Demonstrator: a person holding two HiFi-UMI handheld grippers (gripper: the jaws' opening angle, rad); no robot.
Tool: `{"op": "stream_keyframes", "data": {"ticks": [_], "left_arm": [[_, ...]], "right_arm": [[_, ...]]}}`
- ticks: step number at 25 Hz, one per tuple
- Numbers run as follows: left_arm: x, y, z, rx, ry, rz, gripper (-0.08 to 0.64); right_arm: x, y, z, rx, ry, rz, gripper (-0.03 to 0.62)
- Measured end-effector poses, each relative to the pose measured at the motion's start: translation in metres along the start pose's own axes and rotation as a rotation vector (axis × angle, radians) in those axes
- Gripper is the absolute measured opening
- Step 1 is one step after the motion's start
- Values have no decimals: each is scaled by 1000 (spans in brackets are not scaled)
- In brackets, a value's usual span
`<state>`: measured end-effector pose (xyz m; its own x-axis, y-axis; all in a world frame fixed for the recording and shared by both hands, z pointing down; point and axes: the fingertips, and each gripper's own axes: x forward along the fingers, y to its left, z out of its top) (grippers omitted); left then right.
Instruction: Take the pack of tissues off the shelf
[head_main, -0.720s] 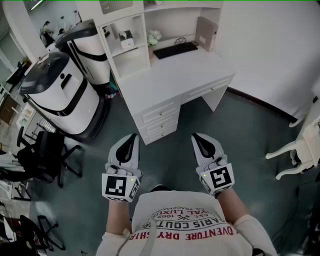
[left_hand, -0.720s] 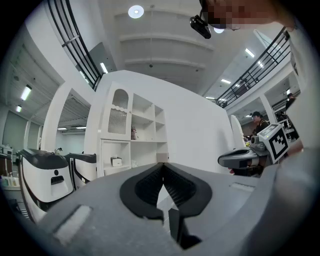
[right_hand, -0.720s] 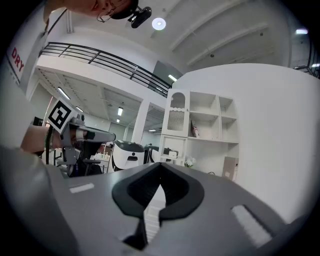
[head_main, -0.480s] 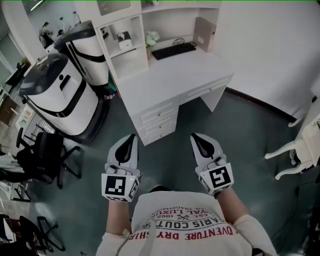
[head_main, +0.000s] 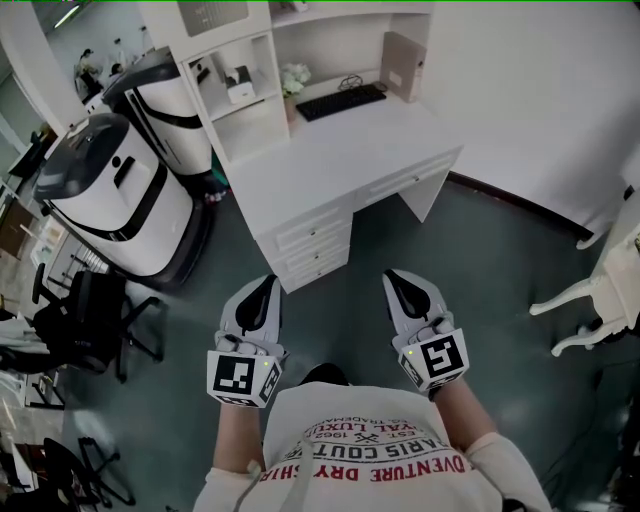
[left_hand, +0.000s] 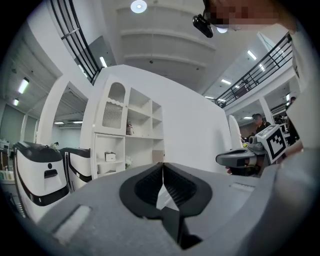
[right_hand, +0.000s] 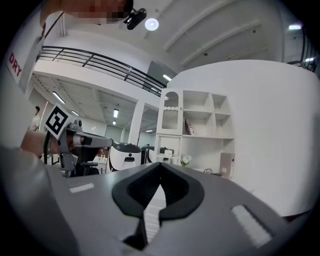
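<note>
The pack of tissues (head_main: 238, 88) is a small white box in a cubby of the white shelf unit (head_main: 262, 60) at the back of the desk; it also shows as the pack (left_hand: 111, 156) and the pack (right_hand: 167, 151) in the gripper views. My left gripper (head_main: 262, 284) and right gripper (head_main: 393, 278) hang side by side over the floor, well short of the desk. Both are shut with nothing between the pads. The left gripper (left_hand: 163, 165) and right gripper (right_hand: 160, 164) point toward the shelves.
The white desk (head_main: 340, 150) with drawers carries a black keyboard (head_main: 341, 101), a small flower pot (head_main: 293, 77) and a tan box (head_main: 403, 64). Two large white-and-black machines (head_main: 110, 200) stand to its left, with black office chairs (head_main: 85, 320) nearer. A white chair (head_main: 600, 300) stands at right.
The view has shifted a little, so the desk sits slightly further left and up. Both grippers stay shut and almost where they were.
</note>
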<state>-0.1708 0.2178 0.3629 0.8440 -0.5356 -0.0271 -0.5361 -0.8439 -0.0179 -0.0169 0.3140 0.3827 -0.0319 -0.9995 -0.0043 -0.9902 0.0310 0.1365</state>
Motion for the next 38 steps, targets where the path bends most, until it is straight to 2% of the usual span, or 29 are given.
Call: {"op": "stream_keyframes", "data": {"ticks": [1,2,3,4,7,14,30,38], "left_arm": [[4,1,2,-24,-12,2,42],[9,2,4,-45,-21,3,221],[14,4,4,-53,-23,3,368],[18,6,2,-47,-19,4,388],[31,18,-6,-3,10,20,388],[82,63,-27,-37,39,53,387],[292,245,-20,-43,19,124,387],[350,300,-36,-45,78,191,387]], "right_arm": [[1,-4,-2,9,5,-8,0],[3,-7,-4,18,10,-13,0],[5,-10,-7,25,15,-16,0],[8,-13,-9,30,20,-18,0],[22,-18,-17,37,37,-19,0],[83,-40,-35,30,73,3,0],[342,-133,-21,-45,72,35,0],[425,-154,-32,-32,78,86,0]]}}
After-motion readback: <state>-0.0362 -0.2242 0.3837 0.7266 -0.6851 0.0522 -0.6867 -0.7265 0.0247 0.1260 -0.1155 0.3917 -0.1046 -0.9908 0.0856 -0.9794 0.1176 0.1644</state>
